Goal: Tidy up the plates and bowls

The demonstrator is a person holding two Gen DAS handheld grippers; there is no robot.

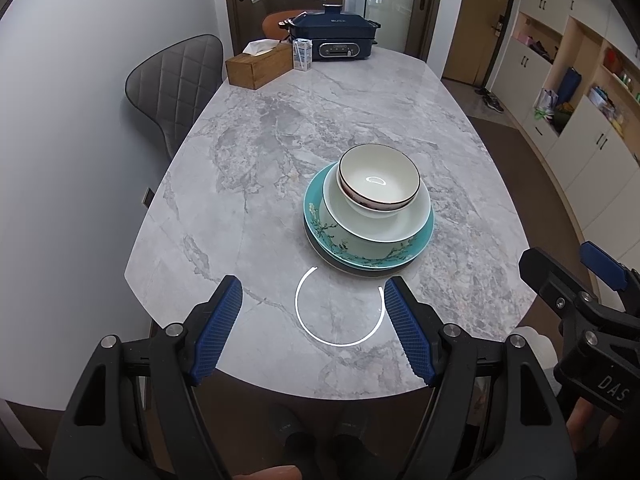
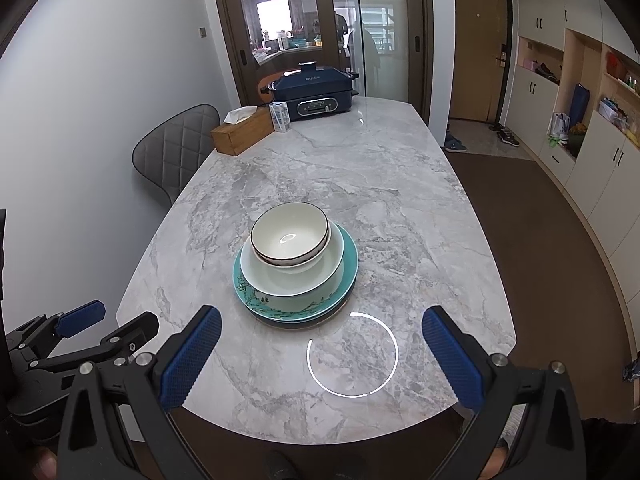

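Left tool open, hiding nothing; dark bottom plate barely visible

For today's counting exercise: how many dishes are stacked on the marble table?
4 visible. A dark plate at the bottom, the teal floral plate on it, a pale shallow bowl next, and the dark-rimmed white bowl on top. Another could be hidden within the stack.

Left tool, right tool: black plastic frames, silver screws at pivots, blue ribbed finger pads; white "DAS" lettering on right.
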